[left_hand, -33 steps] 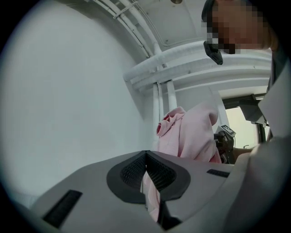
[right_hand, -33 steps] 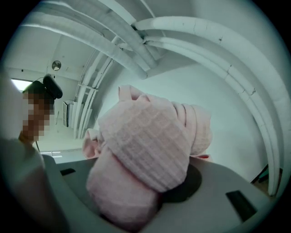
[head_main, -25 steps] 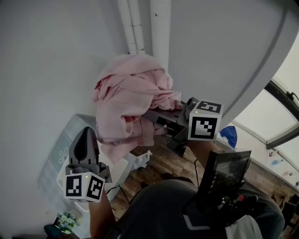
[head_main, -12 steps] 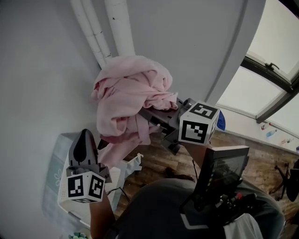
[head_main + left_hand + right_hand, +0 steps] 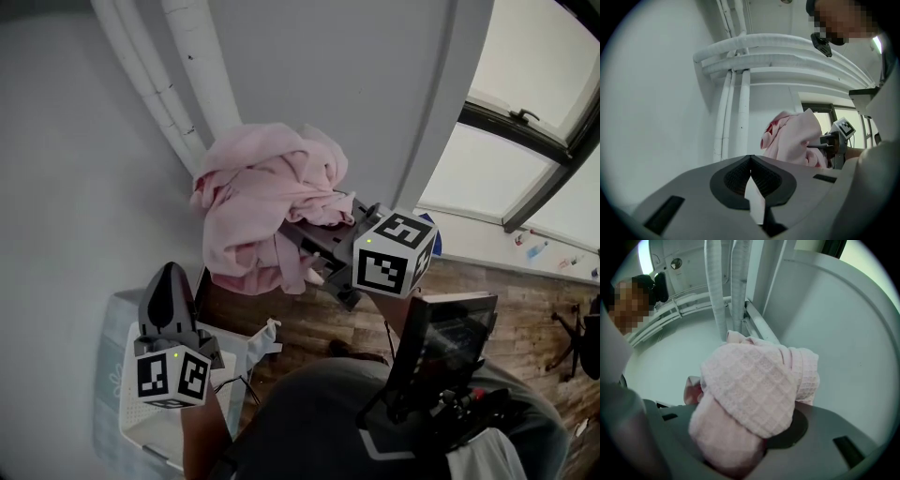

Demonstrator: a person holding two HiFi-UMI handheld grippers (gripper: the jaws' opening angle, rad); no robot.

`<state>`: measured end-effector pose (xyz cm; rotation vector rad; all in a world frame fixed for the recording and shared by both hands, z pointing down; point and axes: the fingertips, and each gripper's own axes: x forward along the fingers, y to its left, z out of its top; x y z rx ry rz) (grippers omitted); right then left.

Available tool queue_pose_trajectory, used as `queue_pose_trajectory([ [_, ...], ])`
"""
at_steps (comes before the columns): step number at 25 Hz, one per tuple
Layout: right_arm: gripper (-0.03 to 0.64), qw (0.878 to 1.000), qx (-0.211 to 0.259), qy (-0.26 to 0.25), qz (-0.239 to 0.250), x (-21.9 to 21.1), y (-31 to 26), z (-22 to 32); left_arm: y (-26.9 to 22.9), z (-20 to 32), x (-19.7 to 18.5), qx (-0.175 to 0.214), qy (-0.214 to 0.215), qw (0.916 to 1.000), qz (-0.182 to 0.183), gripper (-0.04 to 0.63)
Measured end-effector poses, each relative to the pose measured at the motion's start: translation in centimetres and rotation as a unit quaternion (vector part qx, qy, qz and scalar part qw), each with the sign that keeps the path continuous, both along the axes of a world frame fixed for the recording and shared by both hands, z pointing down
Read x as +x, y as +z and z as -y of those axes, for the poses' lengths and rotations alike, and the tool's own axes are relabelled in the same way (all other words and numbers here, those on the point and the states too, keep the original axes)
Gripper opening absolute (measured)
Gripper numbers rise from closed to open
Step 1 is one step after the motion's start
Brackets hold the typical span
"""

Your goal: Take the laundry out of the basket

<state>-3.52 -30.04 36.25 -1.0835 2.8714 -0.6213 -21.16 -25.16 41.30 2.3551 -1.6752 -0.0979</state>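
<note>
Laundry point(image 5: 267, 202) pink, bunched, clenched in my right gripper point(image 5: 305, 234) fingers, held aloft; left gripper point(image 5: 169, 279) fingers closed together, empty

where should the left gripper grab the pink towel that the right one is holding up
Grip the loose folds at the bottom of the pink towel, coming from below on its left. The right gripper is clamped on the bunch's right side, so the free cloth droops toward the left gripper, whose jaws are together and would need opening first.
</note>
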Motion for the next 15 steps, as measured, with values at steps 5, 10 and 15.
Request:
queue_pose_trajectory([
  [5, 0.209, 0.997, 0.027, 0.027, -0.063, 1.4, 1.3, -0.1, 1.2, -0.2, 1.1, -0.003, 0.004, 1.0, -0.004, 0.009],
  [10, 0.209, 0.995, 0.036, 0.033, -0.09, 3.3, 1.6, -2.5, 1.2, -3.1, 3.4, -0.016, 0.005, 0.9998, 0.006, 0.009],
  [15, 0.209, 0.994, 0.036, 0.037, -0.1, 3.5, 2.2, -2.6, 1.0, -2.9, 3.5, -0.019, 0.001, 0.9998, 0.011, 0.009],
])
